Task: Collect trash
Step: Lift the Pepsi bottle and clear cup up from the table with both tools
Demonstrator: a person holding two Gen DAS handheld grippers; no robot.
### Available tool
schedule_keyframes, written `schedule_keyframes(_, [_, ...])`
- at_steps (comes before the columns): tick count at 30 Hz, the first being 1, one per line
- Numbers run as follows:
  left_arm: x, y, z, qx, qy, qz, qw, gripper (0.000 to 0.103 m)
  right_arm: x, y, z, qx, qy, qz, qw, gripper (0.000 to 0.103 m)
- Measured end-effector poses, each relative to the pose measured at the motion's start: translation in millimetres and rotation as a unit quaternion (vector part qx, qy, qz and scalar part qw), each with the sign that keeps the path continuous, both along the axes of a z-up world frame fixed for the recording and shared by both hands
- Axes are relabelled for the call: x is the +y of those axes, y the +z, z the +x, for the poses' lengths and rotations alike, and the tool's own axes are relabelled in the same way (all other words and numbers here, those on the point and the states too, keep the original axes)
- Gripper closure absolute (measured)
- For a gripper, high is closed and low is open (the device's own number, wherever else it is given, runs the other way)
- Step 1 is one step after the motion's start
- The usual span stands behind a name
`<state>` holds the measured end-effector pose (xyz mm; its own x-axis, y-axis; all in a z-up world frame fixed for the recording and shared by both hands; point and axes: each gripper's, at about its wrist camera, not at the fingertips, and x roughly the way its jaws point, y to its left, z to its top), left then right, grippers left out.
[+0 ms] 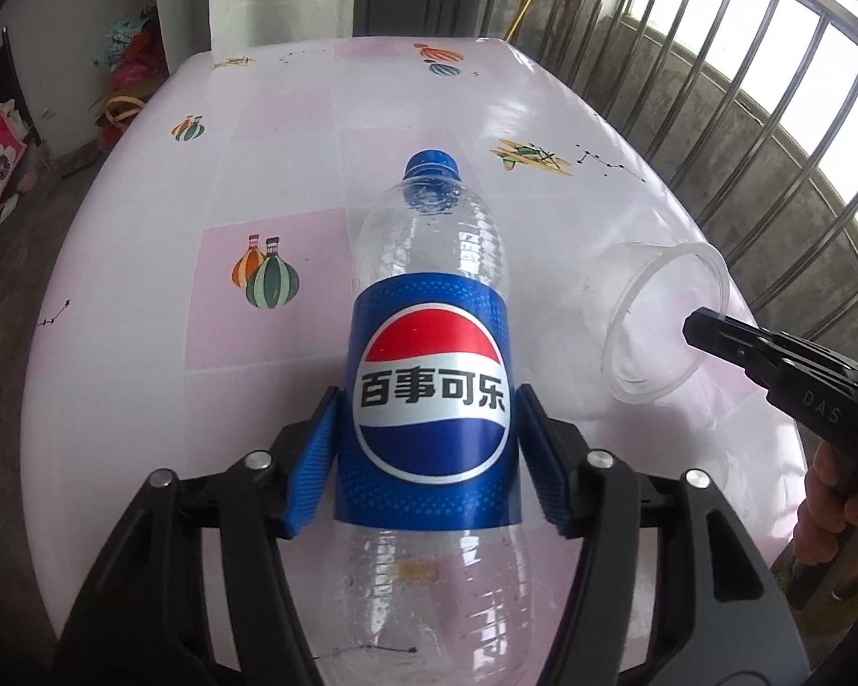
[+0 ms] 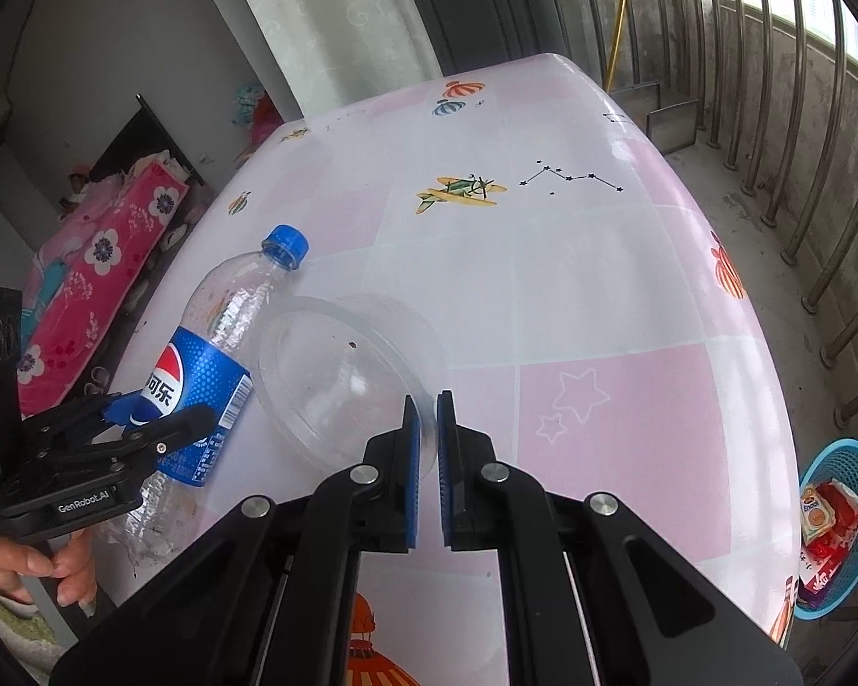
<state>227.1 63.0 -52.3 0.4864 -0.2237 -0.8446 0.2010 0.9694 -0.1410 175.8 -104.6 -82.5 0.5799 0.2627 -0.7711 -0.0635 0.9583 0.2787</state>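
1. An empty plastic cola bottle (image 1: 429,377) with a blue cap (image 1: 432,163) and a blue label was seen lying on its side on a table (image 1: 292,131) covered with a pink-and-white patterned cloth.
2. The left gripper (image 1: 429,446) was set astride the bottle at its label, one blue pad on each side. The pads appeared to lie against the label, so the bottle was taken to be held, although firm pressure could not be confirmed.
3. A clear plastic cup (image 2: 343,377) was found tipped on its side just to the right of the bottle, with its open mouth turned toward the right gripper.
4. The right gripper (image 2: 427,446) was pressed nearly together on the rim of the cup, the thin clear wall being pinched between its two blue pads.
5. In the left wrist view, the tip of the right gripper was seen at the cup's rim, and part of the person's hand (image 1: 835,491) was seen on its handle.
6. A blue basket (image 2: 841,520), holding wrappers and a small carton, was seen on the floor beyond the right edge of the table.
7. Metal railing bars (image 2: 772,114) were seen behind the table on the right.
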Motion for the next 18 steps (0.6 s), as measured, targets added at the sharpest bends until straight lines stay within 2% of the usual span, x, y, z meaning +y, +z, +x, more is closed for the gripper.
schedule_keyframes(8, [-6.0, 0.9, -2.5, -0.011, -0.007, 0.022, 0.9997, 0.048, 1.8, -0.2, 1.1, 0.001, 0.004, 0.007, 1.000, 0.097])
schedule_keyframes(18, [-10.0, 6.2, -6.7, -0.025, -0.011, 0.027, 0.9993, 0.048, 2.4, 0.0, 1.7, 0.002, 0.004, 0.009, 1.000, 0.097])
